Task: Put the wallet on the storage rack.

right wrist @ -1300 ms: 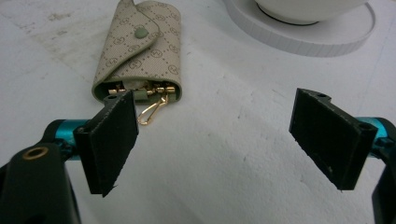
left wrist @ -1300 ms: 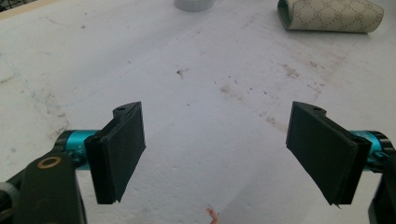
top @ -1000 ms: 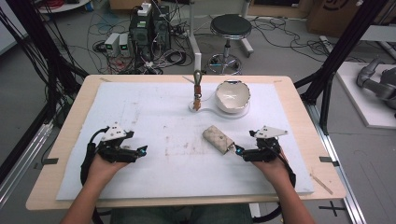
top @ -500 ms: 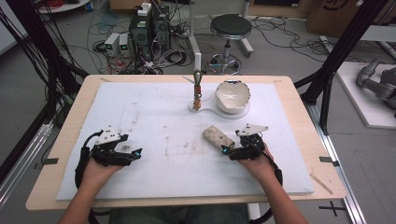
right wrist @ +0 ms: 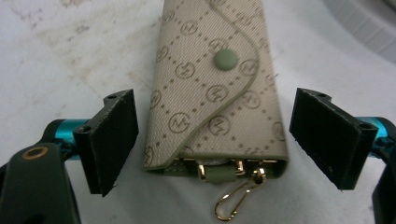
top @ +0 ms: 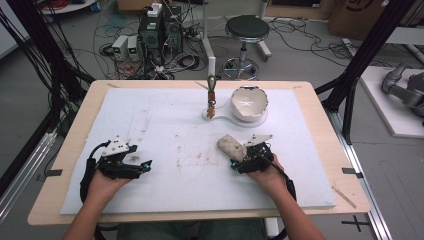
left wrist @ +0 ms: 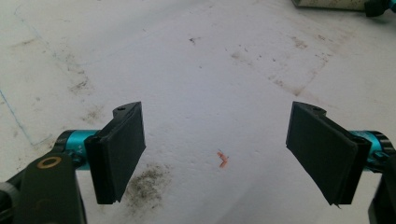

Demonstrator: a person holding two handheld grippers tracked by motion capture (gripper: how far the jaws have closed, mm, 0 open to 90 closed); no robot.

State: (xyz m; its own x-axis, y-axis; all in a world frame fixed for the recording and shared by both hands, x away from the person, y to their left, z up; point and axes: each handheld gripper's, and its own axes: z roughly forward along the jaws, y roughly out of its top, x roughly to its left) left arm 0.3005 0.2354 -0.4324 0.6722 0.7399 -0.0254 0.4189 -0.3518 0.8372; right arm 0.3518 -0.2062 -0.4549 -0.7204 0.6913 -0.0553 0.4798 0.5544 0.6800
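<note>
Hands hold two tools over a wooden surface [top: 75,135] with a white sheet [top: 165,125] on top. The left hand-held gripper [top: 142,166] sits near the left front of the sheet, and its black jaws are wide apart with only the dirty white sheet between them. A tiny orange speck [left wrist: 222,158] lies on the sheet between those jaws. The right hand-held gripper [top: 237,162] is at the right front, and its jaws are wide apart too. A small beige key pouch [right wrist: 215,84] with a dotted pattern and a round green snap [right wrist: 225,59] lies flat between the right jaws, but neither jaw touches it. A gold clip [right wrist: 232,203] sticks out of the pouch end nearest the camera. At the back of the sheet a white bowl [top: 248,103] sits on a white tray [top: 223,117], and a thin brown stand [top: 211,97] is upright just beside the bowl.
</note>
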